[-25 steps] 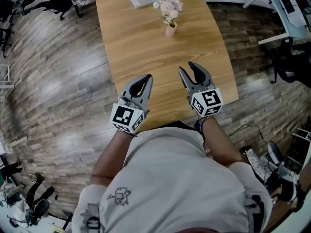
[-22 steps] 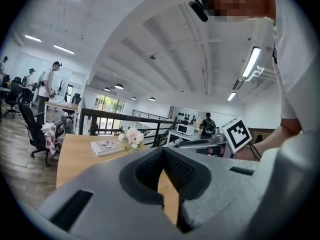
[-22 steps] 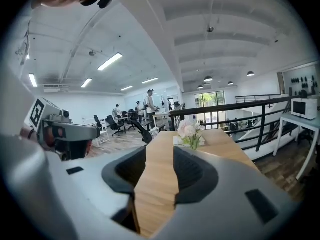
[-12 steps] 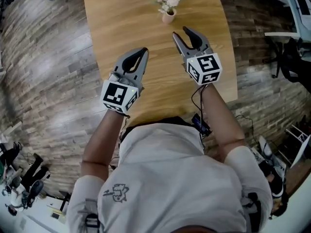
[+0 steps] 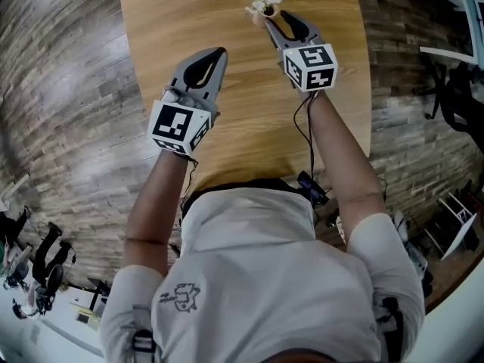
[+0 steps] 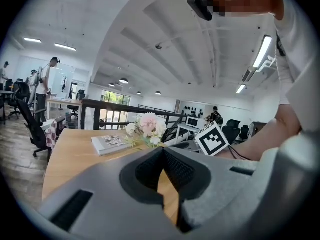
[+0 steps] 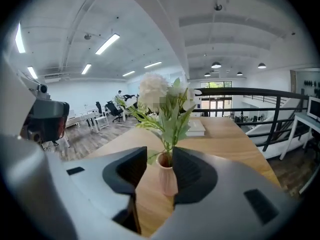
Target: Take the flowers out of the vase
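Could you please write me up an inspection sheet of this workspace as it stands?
Surface: light wooden table.
Job's things: flowers upright in a small pink vase, not yet removed.
Clutter: one book lying beyond the vase.
Grippers: left tongs shut, empty, over the table; right tongs open, jaws just been closing, vase showing in their gap, no contact seen.
Cables: black cable trailing back from the right tongs.
Surroundings: plank floor, office chairs, people standing far off.
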{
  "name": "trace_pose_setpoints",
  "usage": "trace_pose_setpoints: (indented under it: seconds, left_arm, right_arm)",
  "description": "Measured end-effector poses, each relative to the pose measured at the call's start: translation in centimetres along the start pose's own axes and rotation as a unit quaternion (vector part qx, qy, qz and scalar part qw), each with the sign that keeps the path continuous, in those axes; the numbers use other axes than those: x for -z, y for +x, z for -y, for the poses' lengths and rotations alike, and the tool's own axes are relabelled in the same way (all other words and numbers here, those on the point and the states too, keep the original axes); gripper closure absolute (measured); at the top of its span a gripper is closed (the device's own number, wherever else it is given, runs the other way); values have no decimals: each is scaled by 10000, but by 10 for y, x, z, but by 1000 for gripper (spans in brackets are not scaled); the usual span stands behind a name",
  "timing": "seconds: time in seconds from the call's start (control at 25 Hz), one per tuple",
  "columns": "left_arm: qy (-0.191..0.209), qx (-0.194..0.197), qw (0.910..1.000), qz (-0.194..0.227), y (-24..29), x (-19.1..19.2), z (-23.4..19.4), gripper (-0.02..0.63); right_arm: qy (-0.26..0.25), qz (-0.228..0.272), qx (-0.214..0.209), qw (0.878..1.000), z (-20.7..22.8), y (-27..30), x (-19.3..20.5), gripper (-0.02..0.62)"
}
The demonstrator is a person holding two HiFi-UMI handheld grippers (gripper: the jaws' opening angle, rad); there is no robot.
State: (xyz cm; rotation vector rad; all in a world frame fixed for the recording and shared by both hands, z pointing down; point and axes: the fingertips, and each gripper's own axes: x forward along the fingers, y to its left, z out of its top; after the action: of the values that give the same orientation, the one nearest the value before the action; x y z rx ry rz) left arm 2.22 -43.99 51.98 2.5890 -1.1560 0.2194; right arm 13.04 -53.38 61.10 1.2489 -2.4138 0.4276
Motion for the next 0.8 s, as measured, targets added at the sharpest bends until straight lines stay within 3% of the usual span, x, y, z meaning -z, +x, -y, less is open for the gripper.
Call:
trace_pose_setpoints:
  seconds: [0.44, 0.64, 0.8]
  left_arm:
    - [-19, -32, 9998, -172, 15, 10, 1, 601]
    - [-40, -100, 9997, -234, 12, 13, -9, 601]
    - [-62, -122, 9997, -199, 9, 10, -7, 601]
  right_arm:
    - [140, -103, -162, 9997, 18, 41, 4, 428]
    - [99, 7, -136, 9999, 21, 44, -2, 528]
    - [72, 119, -86, 9999, 21, 39, -7, 541]
